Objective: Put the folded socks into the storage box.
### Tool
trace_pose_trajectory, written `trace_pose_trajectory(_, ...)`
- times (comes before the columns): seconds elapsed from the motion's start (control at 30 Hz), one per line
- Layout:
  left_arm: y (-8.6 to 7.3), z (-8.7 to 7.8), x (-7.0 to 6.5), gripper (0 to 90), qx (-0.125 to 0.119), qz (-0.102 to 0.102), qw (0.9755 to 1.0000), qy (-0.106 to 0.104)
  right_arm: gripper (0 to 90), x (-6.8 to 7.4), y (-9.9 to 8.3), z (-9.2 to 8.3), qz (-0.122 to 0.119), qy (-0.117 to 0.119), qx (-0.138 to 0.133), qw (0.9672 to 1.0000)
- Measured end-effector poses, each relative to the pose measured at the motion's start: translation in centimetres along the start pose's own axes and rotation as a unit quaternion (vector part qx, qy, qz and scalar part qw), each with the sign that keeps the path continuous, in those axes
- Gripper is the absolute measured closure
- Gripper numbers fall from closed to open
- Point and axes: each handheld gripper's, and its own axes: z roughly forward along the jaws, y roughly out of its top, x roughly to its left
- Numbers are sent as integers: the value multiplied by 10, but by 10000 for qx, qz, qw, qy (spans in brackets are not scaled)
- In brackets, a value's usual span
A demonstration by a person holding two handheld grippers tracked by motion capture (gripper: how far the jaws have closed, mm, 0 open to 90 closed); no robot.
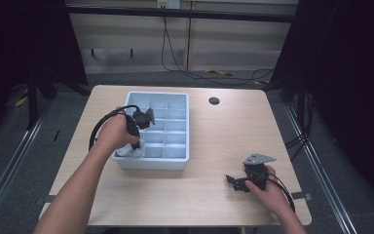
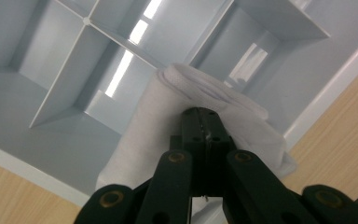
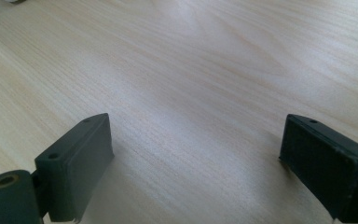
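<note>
Bare forearms, black left claw (image 2: 200,122) with brass pivots, right claw (image 1: 237,183) (grey three-cornered plate), black cables

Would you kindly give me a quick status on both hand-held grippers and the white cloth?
Left hand-held gripper shut on white cloth, over divided tray near corner. Right hand-held gripper open, resting on table. Nothing in the way.

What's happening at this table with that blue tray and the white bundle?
A person holds a hand-held gripper in each hand. The left hand-held gripper is clamped shut on a rolled white cloth and holds it at the near left corner compartment of the light blue divided tray. The right hand-held gripper rests low over the bare wooden table, jaws wide open and holding nothing.
</note>
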Motion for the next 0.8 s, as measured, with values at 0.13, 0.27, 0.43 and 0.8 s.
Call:
trace_pose_trajectory(0.13,-3,2,0,900,-27,-55,10000,2,83,0,0,0,16,1,13,10000)
trace_pose_trajectory(0.27,-4,3,-1,900,22,-66,10000,56,83,0,0,0,21,2,14,10000)
trace_pose_trajectory(0.43,-5,4,0,900,71,-81,9999,55,83,0,0,0,19,1,15,10000)
trace_pose_trajectory(0.8,-13,8,0,900,39,-109,9999,97,83,0,0,0,13,17,9,10000)
